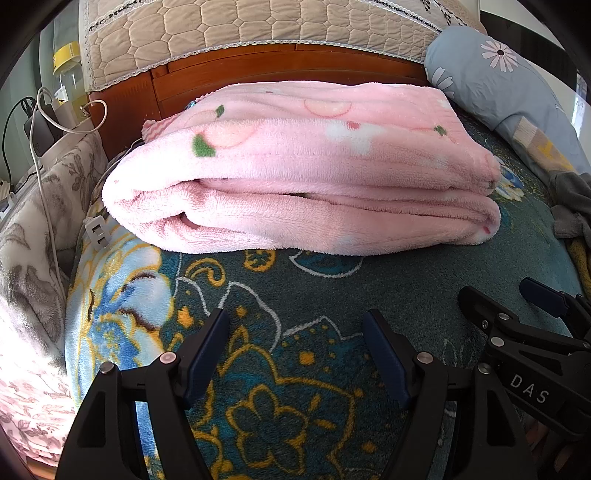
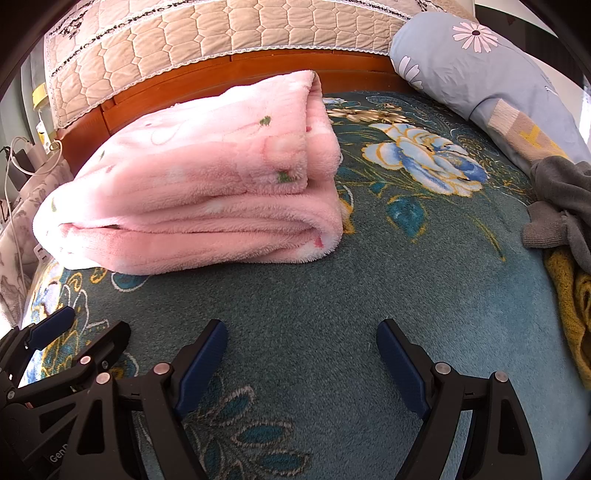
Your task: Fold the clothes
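A pink fleece blanket (image 1: 295,166) with green and peach prints lies folded in thick layers on the teal flowered bedspread (image 1: 303,295), close to the wooden headboard. In the right wrist view the same pink blanket (image 2: 192,192) sits to the upper left. My left gripper (image 1: 295,319) hovers open over the bedspread, short of the blanket's near fold, nothing between its fingers. My right gripper (image 2: 301,328) is open too, over bare bedspread (image 2: 369,280). Each gripper shows in the other's view: the right gripper (image 1: 495,291) at the right edge, the left gripper (image 2: 98,319) at the left edge.
A blue-grey daisy pillow (image 2: 480,66) leans at the back right. Grey clothing (image 2: 561,206) and a yellow garment (image 2: 569,306) are heaped at the right edge. A wooden headboard (image 1: 258,74) with a quilted beige cover (image 1: 240,29) stands behind. White cables (image 1: 44,122) hang at the left.
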Motion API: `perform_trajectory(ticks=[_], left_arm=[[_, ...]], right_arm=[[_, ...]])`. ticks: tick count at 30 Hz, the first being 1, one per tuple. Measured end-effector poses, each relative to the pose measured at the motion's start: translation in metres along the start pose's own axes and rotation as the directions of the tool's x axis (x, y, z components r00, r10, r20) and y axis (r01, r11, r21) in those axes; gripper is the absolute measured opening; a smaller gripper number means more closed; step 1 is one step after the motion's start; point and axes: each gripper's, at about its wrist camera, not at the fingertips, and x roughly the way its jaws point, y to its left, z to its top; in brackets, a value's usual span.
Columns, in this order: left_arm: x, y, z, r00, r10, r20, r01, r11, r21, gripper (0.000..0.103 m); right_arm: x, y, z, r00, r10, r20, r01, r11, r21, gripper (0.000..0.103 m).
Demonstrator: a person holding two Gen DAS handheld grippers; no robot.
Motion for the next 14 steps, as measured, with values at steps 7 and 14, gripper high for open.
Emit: perform_trajectory(ticks=[7,14], left_arm=[[0.0001,0.0005,-0.0002,1.000,0.002,-0.001,-0.002,1.000,-0.001,0.076],[-0.0001,0.0000,0.0000,1.000,0.000,0.000,0.000,1.000,0.000,0.076]], right_arm=[[0.0003,0.0001,0.0001,1.000,0.000,0.000,0.000,1.000,0.000,0.086],[0.0002,0.0000,0.0003,1.000,0.000,0.000,0.000,1.000,0.000,0.086]])
